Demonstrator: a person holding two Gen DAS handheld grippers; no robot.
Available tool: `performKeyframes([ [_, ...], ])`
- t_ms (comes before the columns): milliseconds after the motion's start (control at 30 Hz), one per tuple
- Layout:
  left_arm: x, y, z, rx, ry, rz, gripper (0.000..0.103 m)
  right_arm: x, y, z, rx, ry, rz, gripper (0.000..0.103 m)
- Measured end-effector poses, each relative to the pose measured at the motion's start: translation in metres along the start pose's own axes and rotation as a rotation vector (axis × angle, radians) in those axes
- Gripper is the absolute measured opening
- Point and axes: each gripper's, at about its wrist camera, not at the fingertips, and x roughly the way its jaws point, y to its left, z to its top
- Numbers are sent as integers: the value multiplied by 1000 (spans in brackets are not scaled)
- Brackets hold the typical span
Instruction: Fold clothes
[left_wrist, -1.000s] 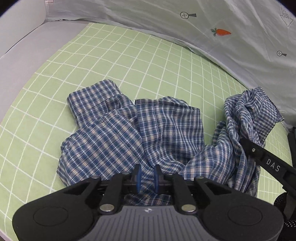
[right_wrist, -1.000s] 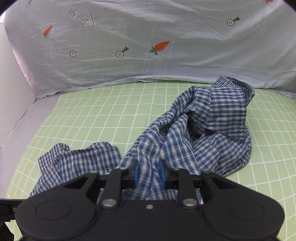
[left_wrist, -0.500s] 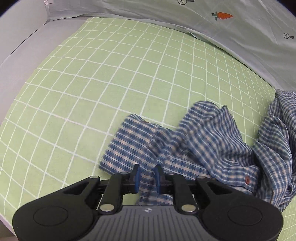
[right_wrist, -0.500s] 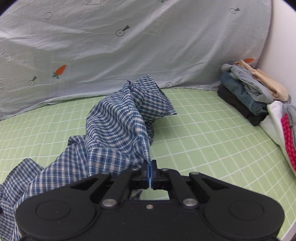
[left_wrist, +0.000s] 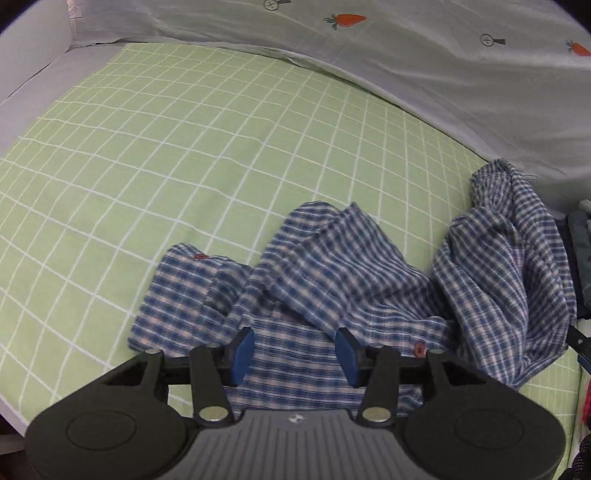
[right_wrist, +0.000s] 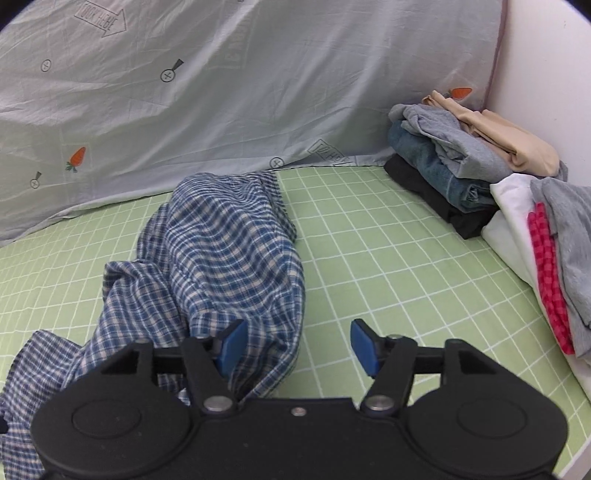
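Green checked bedding (left_wrist: 184, 147) is covering the bed, with a pale carrot-print sheet (right_wrist: 221, 92) hanging behind it. Lying rumpled across it is a blue plaid shirt (left_wrist: 332, 273), one end bunched near the sheet. Both tools have just been opening: the left tool (left_wrist: 295, 350) is hovering over the shirt's near hem with cloth between its parted jaws but not pressed, and the right tool (right_wrist: 297, 347) is standing wide beside the shirt's edge, gripping nothing. Judging by this, the spreading step is under way; next comes flattening or regripping corners. Open room is lying leftward; a stack of folded clothes (right_wrist: 461, 162) is crowding the right edge.
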Motion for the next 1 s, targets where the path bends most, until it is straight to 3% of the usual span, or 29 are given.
performKeyframes([
  [33, 2, -11, 2, 23, -8, -24, 69, 0, 1, 0, -7, 1, 33, 81],
  [133, 15, -51, 11, 102, -29, -100, 82, 7, 5, -2, -39, 22, 113, 90],
  [233, 33, -79, 22, 164, -6, -184, 87, 29, 8, 0, -58, 77, 103, 98],
  [367, 62, -112, 28, 243, 74, -236, 87, 53, 8, 0, -60, 125, 66, 100],
  [467, 81, -128, 28, 282, 115, -203, 75, 62, 9, -5, -86, 162, 49, 98],
  [500, 87, -130, 28, 283, 131, -186, 54, 63, 10, -8, -97, 171, 43, 96],
  [533, 92, -130, 28, 278, 148, -169, 29, 64, 10, -11, -109, 180, 36, 89],
  [600, 101, -126, 31, 248, 171, -138, 5, 63, 6, -13, -101, 202, 75, 62],
  [633, 103, -123, 33, 233, 170, -132, 4, 63, 3, -14, -94, 217, 101, 40],
  [667, 103, -121, 36, 223, 162, -123, 3, 62, 2, -14, -93, 212, 109, 31],
  [700, 101, -120, 39, 225, 143, -98, 2, 60, 1, -13, -92, 206, 117, 28],
  [767, 92, -116, 46, 250, 72, -12, 2, 55, -3, -8, -103, 171, 116, 14],
  [1000, 43, -57, 93, 164, -143, 173, 2, 40, -42, 52, -157, -55, -96, 7],
])
